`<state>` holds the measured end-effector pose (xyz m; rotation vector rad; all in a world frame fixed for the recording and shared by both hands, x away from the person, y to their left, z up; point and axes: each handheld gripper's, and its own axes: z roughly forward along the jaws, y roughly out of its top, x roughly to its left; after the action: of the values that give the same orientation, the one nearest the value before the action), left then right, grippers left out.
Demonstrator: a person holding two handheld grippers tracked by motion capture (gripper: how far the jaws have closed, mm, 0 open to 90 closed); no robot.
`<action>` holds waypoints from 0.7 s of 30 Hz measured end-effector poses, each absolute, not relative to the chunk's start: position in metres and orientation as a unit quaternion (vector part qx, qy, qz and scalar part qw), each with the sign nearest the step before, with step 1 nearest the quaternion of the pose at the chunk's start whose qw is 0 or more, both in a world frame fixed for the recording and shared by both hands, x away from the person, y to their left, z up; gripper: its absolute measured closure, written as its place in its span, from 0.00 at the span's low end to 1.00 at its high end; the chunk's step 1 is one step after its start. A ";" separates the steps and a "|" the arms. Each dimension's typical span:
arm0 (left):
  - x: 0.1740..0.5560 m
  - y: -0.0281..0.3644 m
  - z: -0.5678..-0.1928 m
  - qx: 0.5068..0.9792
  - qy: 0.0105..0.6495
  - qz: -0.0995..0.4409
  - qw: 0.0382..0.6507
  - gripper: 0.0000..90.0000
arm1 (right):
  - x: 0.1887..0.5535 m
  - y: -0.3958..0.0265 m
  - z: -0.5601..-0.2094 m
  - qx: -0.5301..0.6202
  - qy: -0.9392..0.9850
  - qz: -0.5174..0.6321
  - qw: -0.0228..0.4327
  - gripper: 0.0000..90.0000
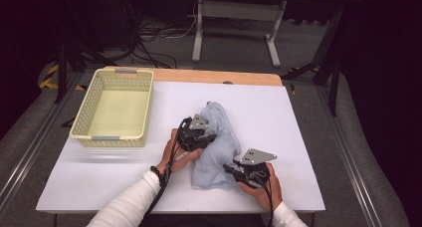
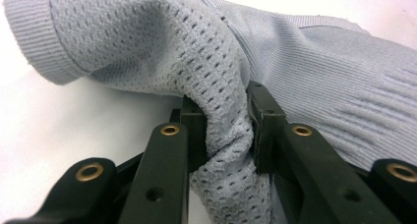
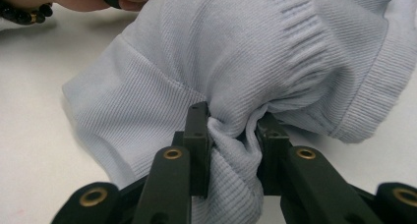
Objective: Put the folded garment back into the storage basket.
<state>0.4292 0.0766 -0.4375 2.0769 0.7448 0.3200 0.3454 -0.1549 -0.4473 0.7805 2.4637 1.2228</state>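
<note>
A pale blue-grey knitted garment [image 1: 217,140] lies bunched on the white table top [image 1: 278,122], near its middle. My left gripper [image 1: 208,137] is shut on a fold along the garment's left side; up close its jaws pinch a wad of the mesh-knit cloth [image 2: 223,135]. My right gripper [image 1: 230,167] grips the garment's lower right part, near the front edge. Its jaws squeeze a bunch of ribbed fabric [image 3: 233,135], with a ribbed cuff [image 3: 378,96] hanging to the right.
A cream plastic basket [image 1: 115,107] with a perforated wall stands at the table's back left. A hand with a beaded bracelet [image 3: 22,13] shows at the top left of the right gripper view. Dark floor, cables and a table frame [image 1: 239,18] lie beyond.
</note>
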 end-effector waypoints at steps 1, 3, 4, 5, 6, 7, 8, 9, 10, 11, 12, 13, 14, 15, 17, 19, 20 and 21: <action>0.429 0.076 -0.435 0.836 0.299 0.131 0.441 0.82 | 0.345 -0.155 -0.446 0.270 0.852 0.424 0.143 0.81; 0.428 0.075 -0.431 0.837 0.294 0.137 0.441 0.82 | 0.344 -0.157 -0.444 0.271 0.849 0.429 0.146 0.81; 0.428 0.074 -0.428 0.838 0.290 0.141 0.440 0.82 | 0.344 -0.157 -0.443 0.271 0.848 0.430 0.149 0.81; 0.428 0.073 -0.426 0.837 0.289 0.143 0.442 0.82 | 0.343 -0.158 -0.442 0.271 0.847 0.432 0.151 0.81; 0.428 0.072 -0.424 0.838 0.287 0.144 0.441 0.82 | 0.343 -0.159 -0.441 0.272 0.846 0.433 0.154 0.81; 0.428 0.071 -0.423 0.838 0.286 0.144 0.442 0.82 | 0.342 -0.159 -0.441 0.273 0.844 0.435 0.155 0.81; 0.428 0.070 -0.421 0.839 0.283 0.149 0.440 0.82 | 0.342 -0.160 -0.440 0.274 0.843 0.436 0.157 0.81; 0.428 0.069 -0.420 0.839 0.282 0.150 0.440 0.82 | 0.342 -0.161 -0.439 0.274 0.842 0.437 0.159 0.81; 0.427 0.068 -0.419 0.840 0.281 0.154 0.439 0.82 | 0.342 -0.161 -0.439 0.275 0.841 0.438 0.160 0.81; 0.427 0.067 -0.418 0.839 0.280 0.155 0.439 0.82 | 0.342 -0.162 -0.438 0.275 0.840 0.440 0.161 0.81; 0.426 0.067 -0.416 0.840 0.280 0.155 0.439 0.82 | 0.342 -0.162 -0.438 0.275 0.839 0.440 0.161 0.81; 0.427 0.067 -0.415 0.840 0.277 0.158 0.438 0.82 | 0.342 -0.163 -0.437 0.275 0.839 0.441 0.162 0.81; 0.427 0.066 -0.414 0.840 0.277 0.158 0.438 0.82 | 0.341 -0.163 -0.437 0.276 0.838 0.442 0.162 0.81; 0.427 0.066 -0.413 0.840 0.278 0.158 0.438 0.82 | 0.341 -0.163 -0.436 0.275 0.838 0.442 0.163 0.81; 0.427 0.065 -0.411 0.840 0.278 0.159 0.437 0.82 | 0.341 -0.163 -0.435 0.275 0.837 0.444 0.165 0.81; 0.426 0.064 -0.408 0.841 0.275 0.163 0.437 0.82 | 0.341 -0.164 -0.434 0.275 0.835 0.446 0.166 0.81; 0.427 0.064 -0.407 0.842 0.274 0.165 0.435 0.82 | 0.341 -0.164 -0.433 0.276 0.834 0.447 0.167 0.81; 0.427 0.064 -0.405 0.842 0.274 0.165 0.435 0.82 | 0.341 -0.164 -0.433 0.276 0.833 0.449 0.167 0.81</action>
<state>0.4267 0.0642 -0.4054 2.0961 0.6811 0.4118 0.3413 -0.1639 -0.4325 0.7862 2.3716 1.2792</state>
